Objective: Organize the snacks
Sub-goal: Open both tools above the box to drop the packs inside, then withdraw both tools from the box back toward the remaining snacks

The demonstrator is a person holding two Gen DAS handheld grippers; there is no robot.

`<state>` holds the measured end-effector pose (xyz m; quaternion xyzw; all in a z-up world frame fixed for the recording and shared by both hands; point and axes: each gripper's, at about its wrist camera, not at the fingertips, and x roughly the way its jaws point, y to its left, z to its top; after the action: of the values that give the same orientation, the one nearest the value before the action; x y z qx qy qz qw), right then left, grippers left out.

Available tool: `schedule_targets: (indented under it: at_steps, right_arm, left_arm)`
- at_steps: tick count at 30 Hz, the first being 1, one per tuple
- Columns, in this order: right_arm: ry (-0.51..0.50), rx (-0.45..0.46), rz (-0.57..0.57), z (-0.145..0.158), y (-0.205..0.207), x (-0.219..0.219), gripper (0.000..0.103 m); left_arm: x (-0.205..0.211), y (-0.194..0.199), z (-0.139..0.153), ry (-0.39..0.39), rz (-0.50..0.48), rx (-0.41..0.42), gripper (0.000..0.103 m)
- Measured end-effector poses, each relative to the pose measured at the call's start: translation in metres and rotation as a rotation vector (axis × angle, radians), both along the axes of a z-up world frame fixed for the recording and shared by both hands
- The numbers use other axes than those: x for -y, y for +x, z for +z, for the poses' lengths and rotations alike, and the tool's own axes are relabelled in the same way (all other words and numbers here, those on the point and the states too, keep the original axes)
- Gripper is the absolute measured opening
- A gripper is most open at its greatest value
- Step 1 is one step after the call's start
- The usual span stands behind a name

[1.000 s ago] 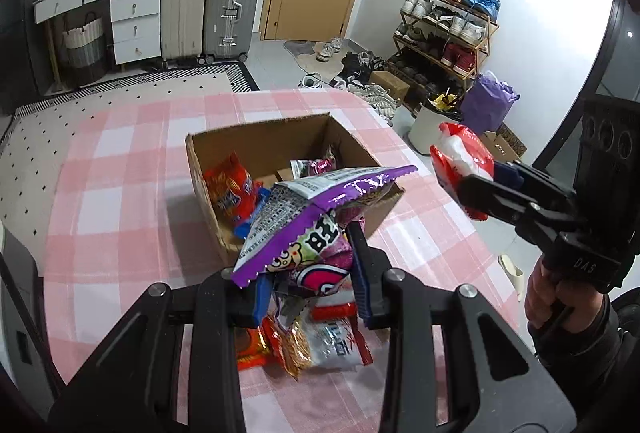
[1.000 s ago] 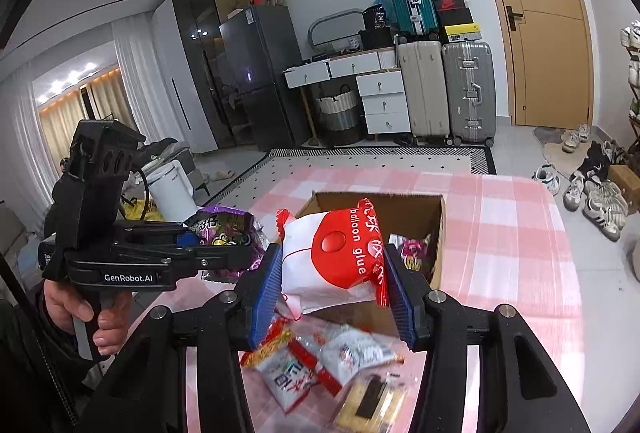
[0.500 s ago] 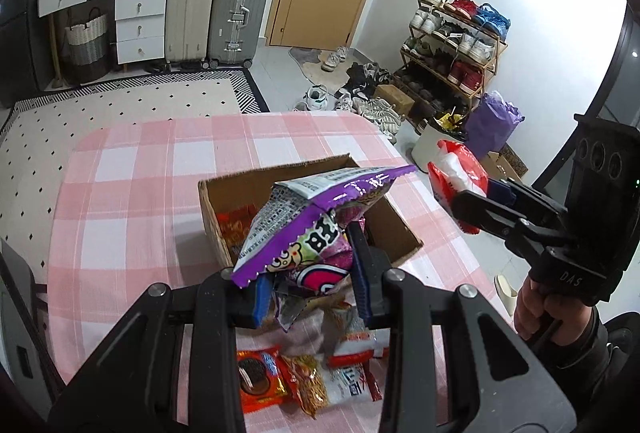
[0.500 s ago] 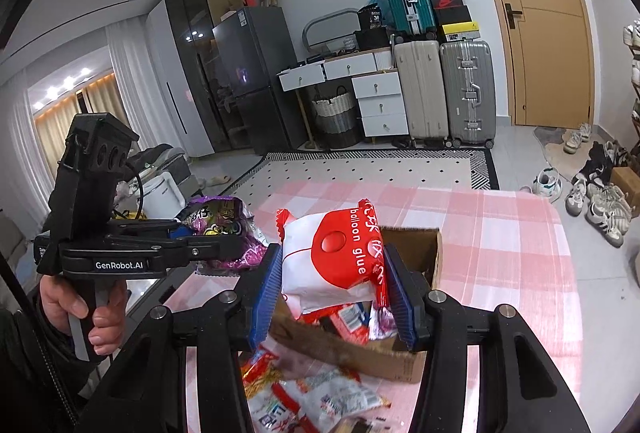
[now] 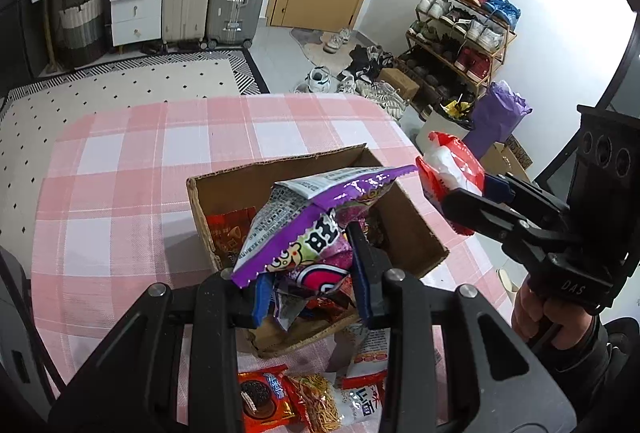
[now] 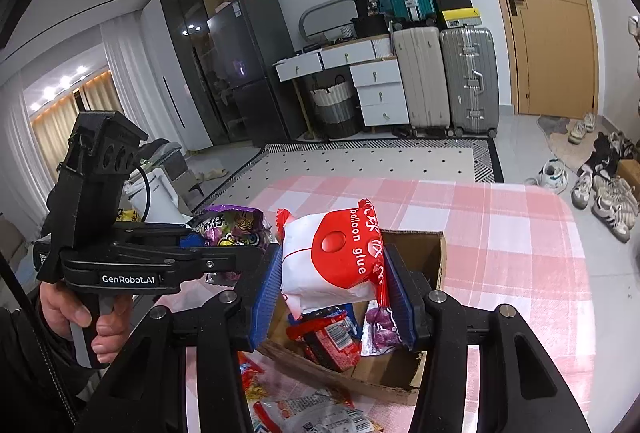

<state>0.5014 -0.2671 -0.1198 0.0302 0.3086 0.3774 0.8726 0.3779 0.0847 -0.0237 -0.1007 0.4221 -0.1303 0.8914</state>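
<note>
My left gripper (image 5: 310, 279) is shut on a purple snack bag (image 5: 308, 217) and holds it above the open cardboard box (image 5: 416, 229). The bag also shows in the right wrist view (image 6: 232, 229). My right gripper (image 6: 330, 293) is shut on a red and white "balloon glue" bag (image 6: 332, 257), above the near side of the box (image 6: 416, 245). That bag shows right of the box in the left wrist view (image 5: 452, 169). Several snack packets lie inside the box (image 6: 332, 337).
The box sits on a table with a pink checked cloth (image 5: 128, 169). Loose packets lie on the cloth near me: a cookie pack (image 5: 260, 397), a noodle snack (image 5: 316, 401), a white and red pack (image 5: 366, 385). Suitcases, drawers and a shoe rack stand beyond.
Both grippers have moved back and up with their bags still held. The box now sits lower and nearer in both views, and more loose packets show in front of it.
</note>
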Motion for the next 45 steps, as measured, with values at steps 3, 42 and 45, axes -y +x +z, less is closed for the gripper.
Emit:
schedule_targets:
  at_steps: [3, 42, 45]
  right_arm:
    - [-0.003, -0.015, 0.001, -0.008, 0.007, -0.001, 0.050]
    - [0.054, -0.028, -0.084, -0.014, -0.034, 0.033, 0.083]
    - [0.056, -0.018, -0.085, -0.011, -0.046, 0.035, 0.085]
  left_arm:
    - [0.002, 0.008, -0.010, 0.001, -0.002, -0.017, 0.030]
    - [0.021, -0.058, 0.013, 0.063, 0.019, 0.027, 0.077]
    - [0.023, -0.071, 0.018, 0.064, 0.022, 0.038, 0.080]
